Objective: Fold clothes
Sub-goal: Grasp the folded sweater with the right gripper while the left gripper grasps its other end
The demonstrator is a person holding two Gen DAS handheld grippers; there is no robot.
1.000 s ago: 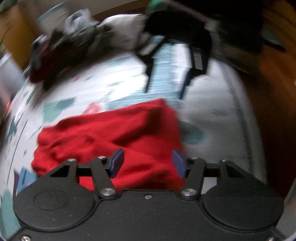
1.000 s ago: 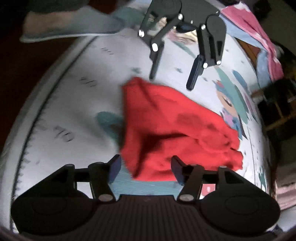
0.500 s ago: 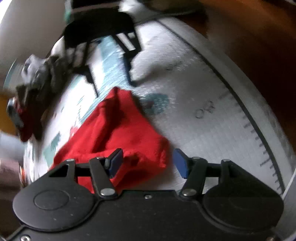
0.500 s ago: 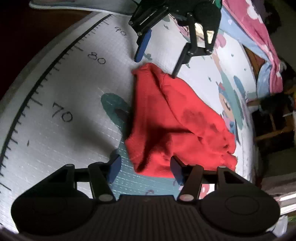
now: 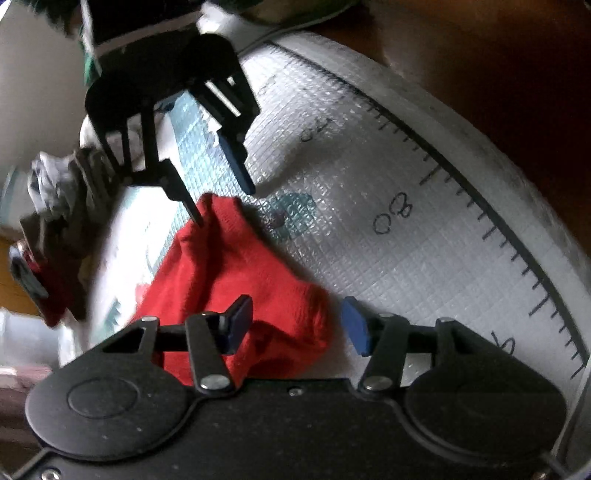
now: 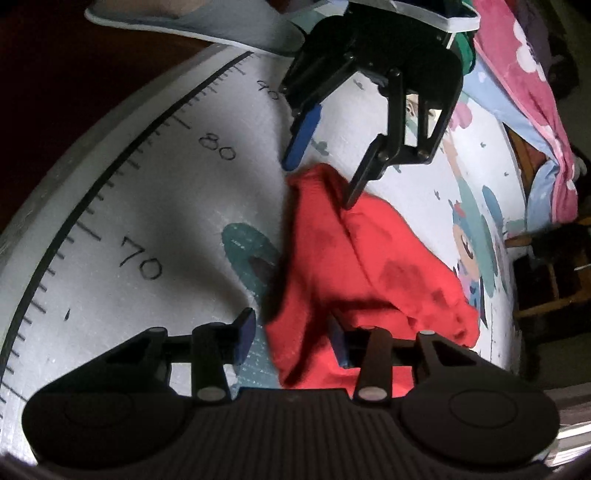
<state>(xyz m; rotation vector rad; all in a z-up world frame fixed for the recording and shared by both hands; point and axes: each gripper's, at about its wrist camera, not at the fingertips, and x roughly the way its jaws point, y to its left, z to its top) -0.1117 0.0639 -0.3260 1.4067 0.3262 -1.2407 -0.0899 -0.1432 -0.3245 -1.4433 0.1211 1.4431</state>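
A crumpled red garment (image 5: 236,266) (image 6: 351,266) lies on a white play mat (image 5: 369,240) (image 6: 166,192) printed with ruler marks and cartoons. My left gripper (image 5: 297,326) is open, its jaws straddling the garment's near corner low over the mat. In the right wrist view the left gripper (image 6: 318,184) shows at the cloth's far corner. My right gripper (image 6: 291,338) is open around the opposite corner, one finger over red fabric. From the left wrist the right gripper (image 5: 224,206) appears at the far tip of the garment, one fingertip touching the fabric.
A heap of grey and dark red clothes (image 5: 55,206) lies at the mat's left edge. A pink and blue blanket (image 6: 517,74) lies past the mat, beside wooden furniture (image 6: 546,280). A grey slipper (image 6: 192,18) rests on the dark floor (image 5: 498,74) along the ruler edge.
Both grippers have dropped closer to the red garment and now straddle its two opposite corners. The left wrist view has swung round toward the ruler edge. The garment lies as before.
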